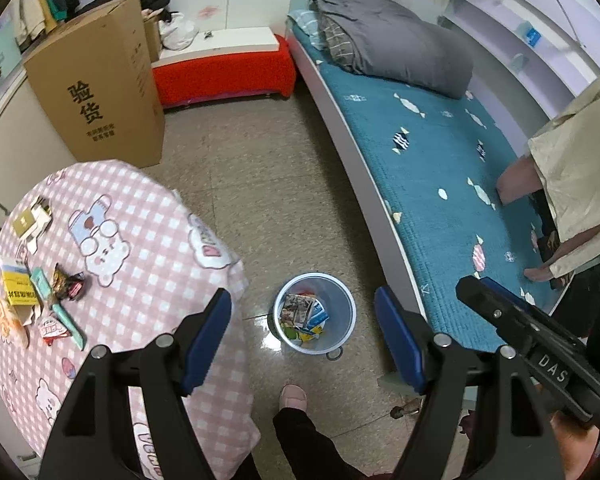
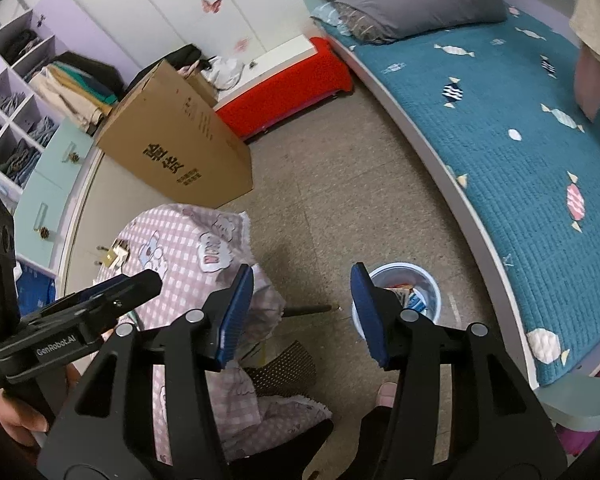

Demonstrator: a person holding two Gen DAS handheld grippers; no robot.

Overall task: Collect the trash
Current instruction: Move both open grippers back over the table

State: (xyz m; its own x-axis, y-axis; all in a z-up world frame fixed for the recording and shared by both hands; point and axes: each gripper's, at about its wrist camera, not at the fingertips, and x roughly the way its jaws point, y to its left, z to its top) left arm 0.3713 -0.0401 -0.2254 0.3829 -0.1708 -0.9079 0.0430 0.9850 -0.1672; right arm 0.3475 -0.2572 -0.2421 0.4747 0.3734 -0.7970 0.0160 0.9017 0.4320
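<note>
We see the left gripper [image 1: 304,332] with jaws apart and empty above the blue bin [image 1: 342,300] (wrappers already inside); wrappers and cartons [image 1: 40,292] lie on the pink checked table [image 1: 148,216]; the right gripper [image 1: 512,320] shows beside the bed [image 1: 440,184].

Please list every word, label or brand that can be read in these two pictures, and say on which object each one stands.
"验货": large black print on the cardboard box.
"DAS": on the body of the right gripper, seen from the left wrist.
"GenRobot.AI": on the body of the left gripper, seen from the right wrist.
Too small or blurred to read: the smaller lines on the box, the yellow packet and the wrappers in the bin.
</note>
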